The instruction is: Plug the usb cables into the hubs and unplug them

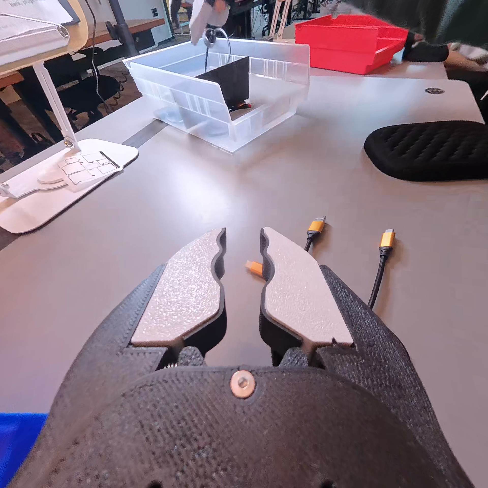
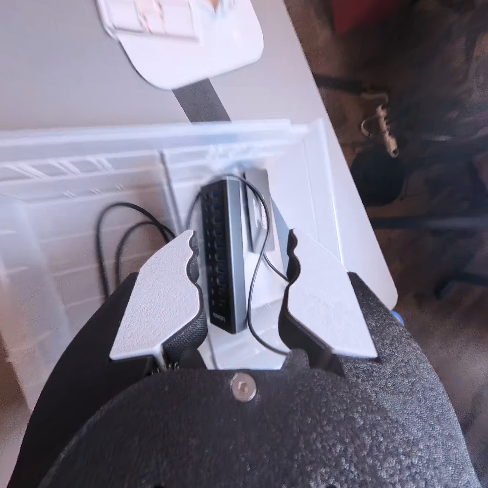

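The grey desk (image 1: 184, 184) fills most of the left wrist view, and on it stand two bins: one clear plastic bin (image 1: 277, 79) with a black divider (image 1: 232, 79) at upper centre, and one red bin (image 1: 351, 45) at upper right. One white lamp base (image 1: 79, 171) sits at the left edge, and one black mesh pad (image 1: 427, 150) lies at the right edge. A patch of blue cloth (image 1: 18, 443) shows in the lower left corner. Three orange-sleeved USB plugs lie on the desk in the lower middle: one USB-A plug (image 1: 317, 226) just right of the fingertips, one smaller plug (image 1: 387, 239) farther right with its black braided cable trailing toward the bottom, and a third plug (image 1: 254, 267) partly hidden in the gap between the fingers. The left hand-held gripper (image 1: 243, 237) hovers low over the desk, pointing forward, its jaws parted narrowly and holding nothing. In the right wrist view (blurred), the right hand-held gripper (image 2: 241, 237) points down into the clear bin (image 2: 79, 184), jaws spread wide on either side of one dark multi-port USB hub (image 2: 224, 250) standing on edge; whether the fingers touch it I cannot tell. Thin black cables (image 2: 124, 227) loop beside the hub.
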Tool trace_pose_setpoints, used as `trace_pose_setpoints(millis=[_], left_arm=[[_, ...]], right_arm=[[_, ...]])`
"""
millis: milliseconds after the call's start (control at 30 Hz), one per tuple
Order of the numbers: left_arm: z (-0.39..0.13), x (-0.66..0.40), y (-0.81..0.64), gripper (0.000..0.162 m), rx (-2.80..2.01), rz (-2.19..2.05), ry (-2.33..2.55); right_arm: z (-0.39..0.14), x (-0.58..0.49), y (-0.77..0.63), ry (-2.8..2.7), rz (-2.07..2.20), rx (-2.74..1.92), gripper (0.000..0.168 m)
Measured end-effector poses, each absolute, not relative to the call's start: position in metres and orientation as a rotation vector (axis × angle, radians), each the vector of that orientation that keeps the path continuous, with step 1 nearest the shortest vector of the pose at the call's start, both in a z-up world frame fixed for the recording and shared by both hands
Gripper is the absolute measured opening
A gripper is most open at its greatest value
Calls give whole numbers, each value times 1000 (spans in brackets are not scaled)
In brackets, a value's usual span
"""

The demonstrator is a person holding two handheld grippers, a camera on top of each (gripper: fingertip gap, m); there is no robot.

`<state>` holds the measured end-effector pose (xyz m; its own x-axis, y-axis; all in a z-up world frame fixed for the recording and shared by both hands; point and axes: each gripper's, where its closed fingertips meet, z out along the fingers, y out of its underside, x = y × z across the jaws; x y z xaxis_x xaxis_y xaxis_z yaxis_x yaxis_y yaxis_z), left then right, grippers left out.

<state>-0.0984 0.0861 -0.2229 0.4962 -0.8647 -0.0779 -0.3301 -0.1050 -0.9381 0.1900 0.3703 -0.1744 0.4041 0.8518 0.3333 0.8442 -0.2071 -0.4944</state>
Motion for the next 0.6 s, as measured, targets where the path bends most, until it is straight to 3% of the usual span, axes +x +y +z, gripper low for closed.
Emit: trace_pose_setpoints(millis=[167, 367, 533, 600], left_arm=[[-214, -104, 86, 27, -1659, -615, 1020], [-206, -110, 84, 27, -1628, -555, 1027], [-201, -109, 80, 27, -1601, -554, 1034], [-202, -107, 78, 27, -1595, -544, 1045]], right_arm=[[-154, 89, 254, -1636, 282, -1784, 62], [-228, -1, 81, -2019, 631, -1645, 59], [-294, -25, 41, -2134, 579, -1719, 56], [-298, -31, 40, -2096, 616, -1753, 42]])
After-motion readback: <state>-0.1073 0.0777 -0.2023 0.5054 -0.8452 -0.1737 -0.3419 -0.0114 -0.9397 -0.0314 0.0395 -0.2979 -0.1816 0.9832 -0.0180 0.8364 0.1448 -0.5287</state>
